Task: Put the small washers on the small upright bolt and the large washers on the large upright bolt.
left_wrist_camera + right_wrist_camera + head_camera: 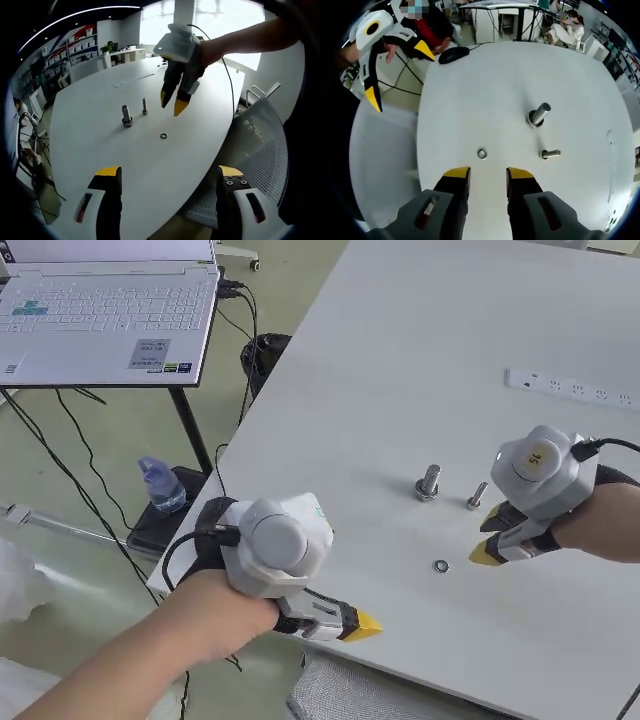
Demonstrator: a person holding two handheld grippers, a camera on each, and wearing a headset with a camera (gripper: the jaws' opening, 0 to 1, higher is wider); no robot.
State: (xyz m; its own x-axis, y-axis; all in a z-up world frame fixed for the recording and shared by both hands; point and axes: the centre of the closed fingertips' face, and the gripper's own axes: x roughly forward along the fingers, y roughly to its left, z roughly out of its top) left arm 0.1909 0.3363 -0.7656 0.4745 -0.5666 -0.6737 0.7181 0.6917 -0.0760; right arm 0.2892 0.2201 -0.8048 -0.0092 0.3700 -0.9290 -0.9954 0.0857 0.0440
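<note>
On the white table [420,360] stand a large upright bolt [428,483] [126,116] [538,114] and, beside it, a small upright bolt [477,496] [145,106] [550,153]. One small washer [441,566] [163,135] [482,153] lies flat in front of them. My right gripper [488,535] [488,173] hovers just right of the washer, open with a narrow gap and nothing in it. My left gripper [352,626] [169,172] is at the table's near edge, jaws wide open and empty, well short of the washer.
A power strip [570,388] lies at the table's far right. A laptop [100,310] sits on a stand to the left, with cables and a water bottle [160,483] on the floor below. A mesh chair [340,695] [260,145] stands by the near edge.
</note>
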